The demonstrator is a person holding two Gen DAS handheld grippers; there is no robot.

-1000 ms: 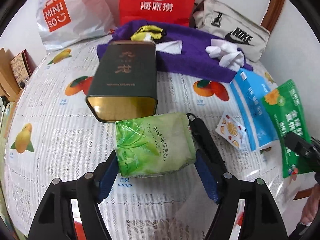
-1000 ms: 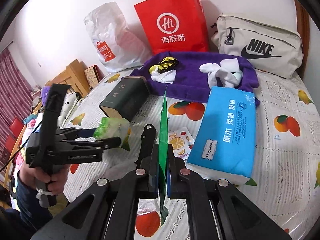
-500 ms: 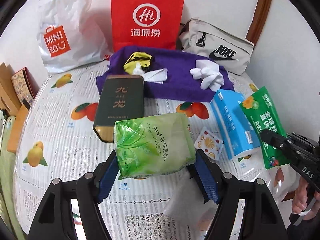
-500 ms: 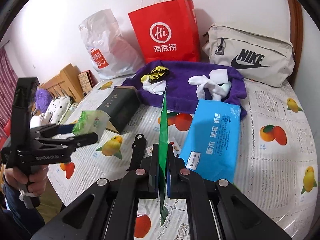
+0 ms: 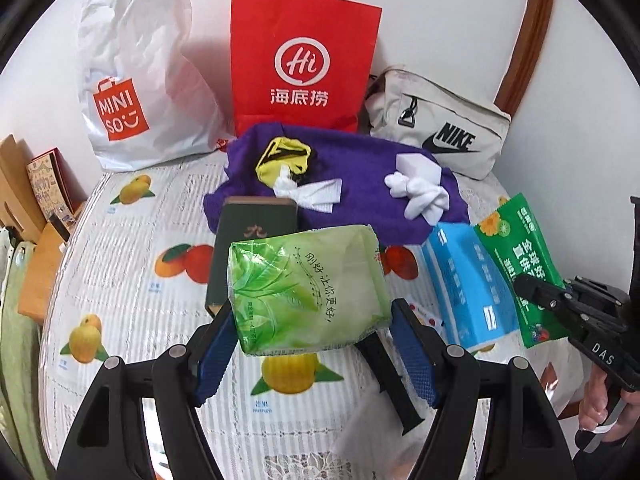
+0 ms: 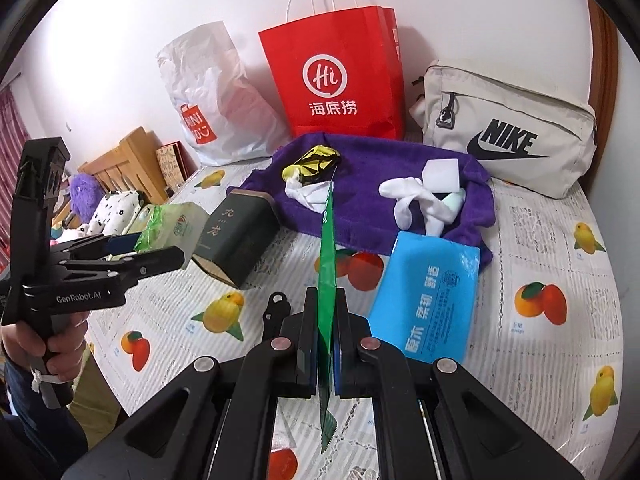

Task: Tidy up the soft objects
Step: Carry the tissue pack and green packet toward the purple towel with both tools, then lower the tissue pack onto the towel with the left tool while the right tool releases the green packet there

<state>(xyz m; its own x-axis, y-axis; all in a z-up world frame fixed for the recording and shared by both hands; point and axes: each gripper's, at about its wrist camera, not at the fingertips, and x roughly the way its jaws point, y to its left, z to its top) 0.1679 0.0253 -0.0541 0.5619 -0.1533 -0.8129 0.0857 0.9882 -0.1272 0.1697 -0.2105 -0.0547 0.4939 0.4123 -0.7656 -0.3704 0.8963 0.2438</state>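
My left gripper (image 5: 308,344) is shut on a puffy light-green tissue pack (image 5: 304,288), its blue pads pressing both sides, held above the fruit-print tablecloth (image 5: 120,272). In the right wrist view that pack (image 6: 172,228) and the left gripper (image 6: 160,252) hang at the left, a hand on the handle. My right gripper (image 6: 325,352) is shut on a flat dark-green pouch (image 6: 327,256), seen edge-on. The left wrist view shows the pouch's printed face (image 5: 516,256) at the right. A purple towel (image 5: 360,200) with white socks (image 5: 420,196) and a yellow-black bundle (image 5: 284,158) lies behind.
A dark green tin (image 5: 244,240) lies under the lifted pack, and a blue tissue pack (image 6: 428,296) lies right of centre. A red paper bag (image 5: 304,60), a white plastic bag (image 5: 136,80) and a beige Nike bag (image 5: 440,128) line the wall. Wooden furniture (image 6: 132,168) stands left of the table.
Both grippers have risen with their loads, so the table looks farther away. The light-green pack now hangs over the tin's near end. Neither grip has altered.
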